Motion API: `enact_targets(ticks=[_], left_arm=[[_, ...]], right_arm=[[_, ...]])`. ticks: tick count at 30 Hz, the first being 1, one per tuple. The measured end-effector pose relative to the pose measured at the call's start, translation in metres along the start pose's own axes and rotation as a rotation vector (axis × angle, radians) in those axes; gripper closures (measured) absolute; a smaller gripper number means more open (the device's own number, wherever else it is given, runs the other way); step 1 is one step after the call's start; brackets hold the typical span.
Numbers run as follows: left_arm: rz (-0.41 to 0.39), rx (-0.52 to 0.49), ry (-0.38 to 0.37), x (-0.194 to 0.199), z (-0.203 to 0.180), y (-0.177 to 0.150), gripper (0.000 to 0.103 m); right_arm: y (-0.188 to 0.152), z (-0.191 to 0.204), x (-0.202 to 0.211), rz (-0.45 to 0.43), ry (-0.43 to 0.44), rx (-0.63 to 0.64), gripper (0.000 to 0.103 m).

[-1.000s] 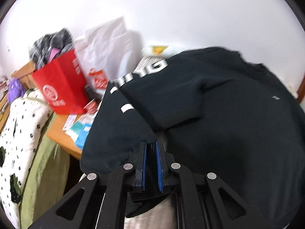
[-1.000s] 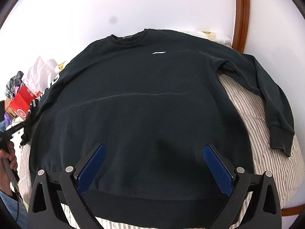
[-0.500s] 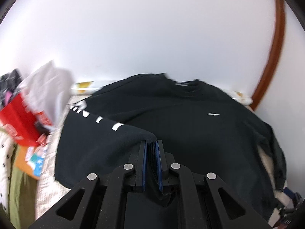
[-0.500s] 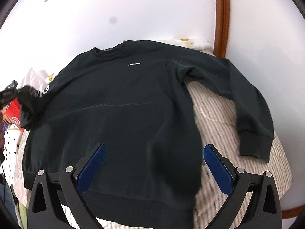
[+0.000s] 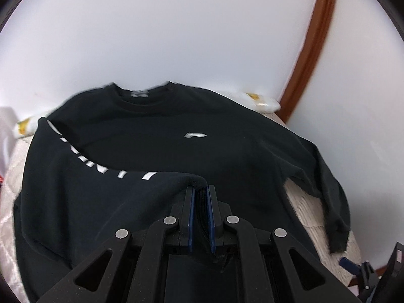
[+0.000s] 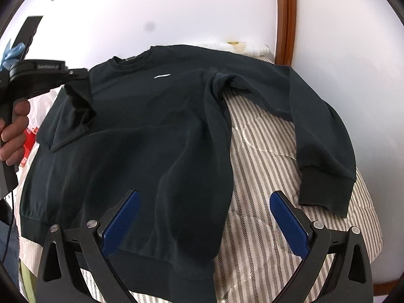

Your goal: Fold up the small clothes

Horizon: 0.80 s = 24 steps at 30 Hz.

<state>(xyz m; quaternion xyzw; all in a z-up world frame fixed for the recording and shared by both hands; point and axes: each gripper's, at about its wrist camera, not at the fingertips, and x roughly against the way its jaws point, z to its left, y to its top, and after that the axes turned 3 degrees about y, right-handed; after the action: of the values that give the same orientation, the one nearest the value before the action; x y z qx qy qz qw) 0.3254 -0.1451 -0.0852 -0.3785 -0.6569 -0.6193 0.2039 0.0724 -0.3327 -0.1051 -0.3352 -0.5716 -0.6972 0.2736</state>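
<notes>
A black sweatshirt lies face up on a striped bed cover, filling the centre of both views, collar toward the white wall at the top. The left gripper is clamped narrow on the cuff of the lettered sleeve, lifted over the chest at lower centre of its view. The right gripper hangs wide apart and empty above the hem at the bottom of its frame; the other sleeve sprawls at right on the bed. To fold well, I judge the held cuff should travel straight across the chest, be laid flat without twisting, and be let go only once the fabric rests smooth.
</notes>
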Motion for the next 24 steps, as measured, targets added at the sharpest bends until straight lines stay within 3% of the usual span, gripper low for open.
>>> enact_targets(ticks=[5, 7, 8, 9, 12, 15, 19, 21, 24], left_arm=[[0.017, -0.006, -0.029, 0.005, 0.003, -0.01, 0.075], [-0.005, 0.004, -0.026, 0.015, 0.016, -0.013, 0.058], [-0.02, 0.015, -0.019, 0.023, 0.027, -0.016, 0.04], [-0.04, 0.027, -0.013, 0.031, 0.039, -0.017, 0.033], [-0.078, 0.058, 0.038, 0.05, 0.081, -0.025, 0.033], [-0.068, 0.091, 0.136, 0.062, 0.132, -0.041, 0.033], [0.0, 0.133, 0.323, 0.064, 0.202, -0.074, 0.033], [0.032, 0.154, 0.355, 0.064, 0.225, -0.092, 0.033], [0.062, 0.208, 0.339, 0.062, 0.252, -0.116, 0.033]], right_arm=[[0.007, 0.014, -0.006, 0.002, 0.029, 0.015, 0.002], [0.013, 0.029, -0.008, -0.001, 0.062, 0.04, 0.002], [0.016, 0.035, -0.01, 0.0, 0.073, 0.048, 0.002], [0.02, 0.045, -0.012, 0.001, 0.087, 0.066, 0.002], [0.033, 0.071, -0.02, -0.015, 0.123, 0.108, 0.002], [0.047, 0.092, -0.037, -0.016, 0.157, 0.118, 0.004], [0.068, 0.106, -0.07, 0.014, 0.17, 0.083, 0.019], [0.078, 0.11, -0.092, 0.043, 0.166, 0.056, 0.02], [0.09, 0.11, -0.122, 0.08, 0.134, -0.002, 0.02]])
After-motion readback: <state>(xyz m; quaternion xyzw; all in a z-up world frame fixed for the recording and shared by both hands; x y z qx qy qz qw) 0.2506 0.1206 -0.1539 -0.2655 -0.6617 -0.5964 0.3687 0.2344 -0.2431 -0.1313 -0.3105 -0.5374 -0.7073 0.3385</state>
